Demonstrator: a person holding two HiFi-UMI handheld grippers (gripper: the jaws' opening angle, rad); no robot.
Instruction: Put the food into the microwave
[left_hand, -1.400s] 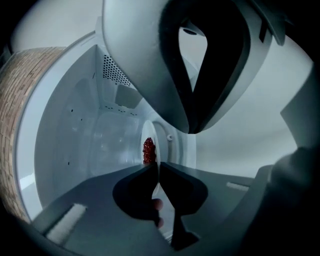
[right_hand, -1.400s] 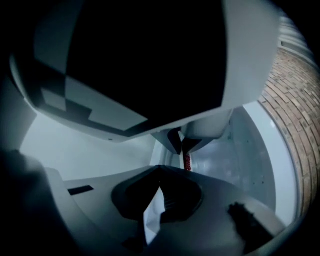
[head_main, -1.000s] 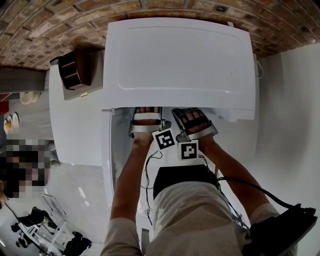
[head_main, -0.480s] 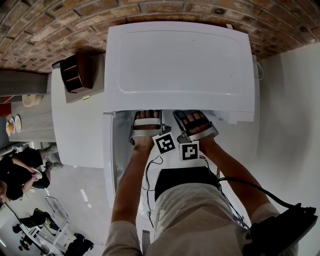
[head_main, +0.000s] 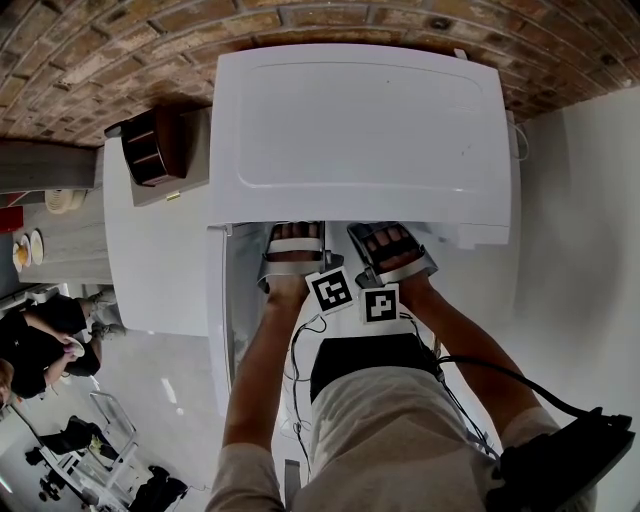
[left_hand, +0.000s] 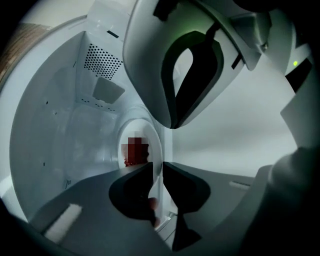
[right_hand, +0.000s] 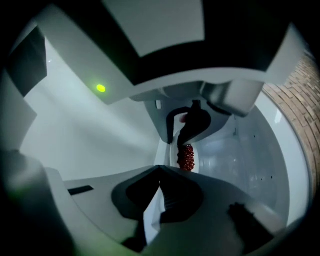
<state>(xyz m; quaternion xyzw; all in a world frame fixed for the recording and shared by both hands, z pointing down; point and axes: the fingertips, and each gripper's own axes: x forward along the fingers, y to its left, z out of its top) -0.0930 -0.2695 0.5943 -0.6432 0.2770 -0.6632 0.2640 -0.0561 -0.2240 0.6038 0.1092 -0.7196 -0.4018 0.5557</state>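
Left gripper (left_hand: 157, 163) and right gripper (right_hand: 160, 166) both clamped on the plate (left_hand: 150, 132) rim. It's edge-on, reaching into the microwave (head_main: 360, 120), red food (right_hand: 187, 157) on it.

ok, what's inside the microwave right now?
A white plate carrying red food, its rim clamped by the left gripper and right gripper. In the head view the microwave casing covers all of it.

Kitchen-like corner: brick wall (head_main: 100, 40), white microwave (head_main: 360, 130)
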